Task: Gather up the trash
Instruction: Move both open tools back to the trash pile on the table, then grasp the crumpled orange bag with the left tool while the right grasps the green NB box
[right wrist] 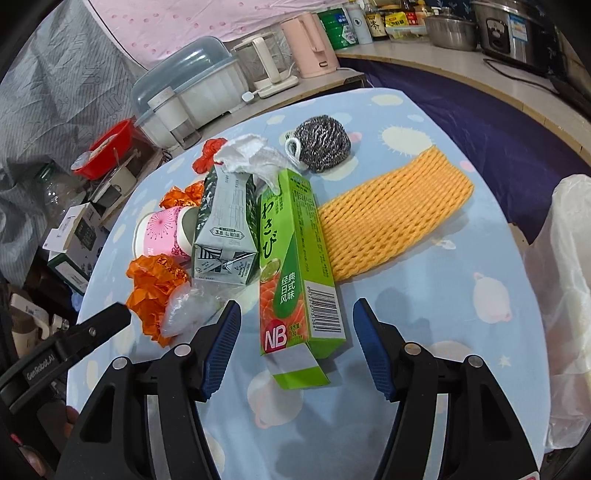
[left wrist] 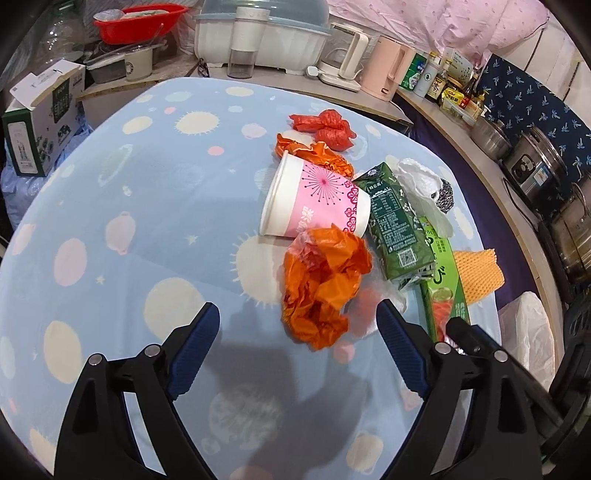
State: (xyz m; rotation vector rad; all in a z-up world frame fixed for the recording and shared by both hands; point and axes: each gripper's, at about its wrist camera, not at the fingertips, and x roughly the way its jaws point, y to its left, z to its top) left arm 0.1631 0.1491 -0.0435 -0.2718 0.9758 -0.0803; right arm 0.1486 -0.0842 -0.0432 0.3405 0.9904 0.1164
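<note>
Trash lies in a pile on a table with a blue patterned cloth. My left gripper is open, its blue pads either side of a crumpled orange wrapper. Beyond lie a pink paper cup on its side, a green milk carton, another orange wrapper and a red bag. My right gripper is open around the near end of a green wasabi box. An orange foam net and a steel scourer lie past it.
A white plastic bag hangs at the table's right edge. Kettles, a dish rack and a red basin stand on the counter behind. Pots and bottles line the right counter. A carton box sits left.
</note>
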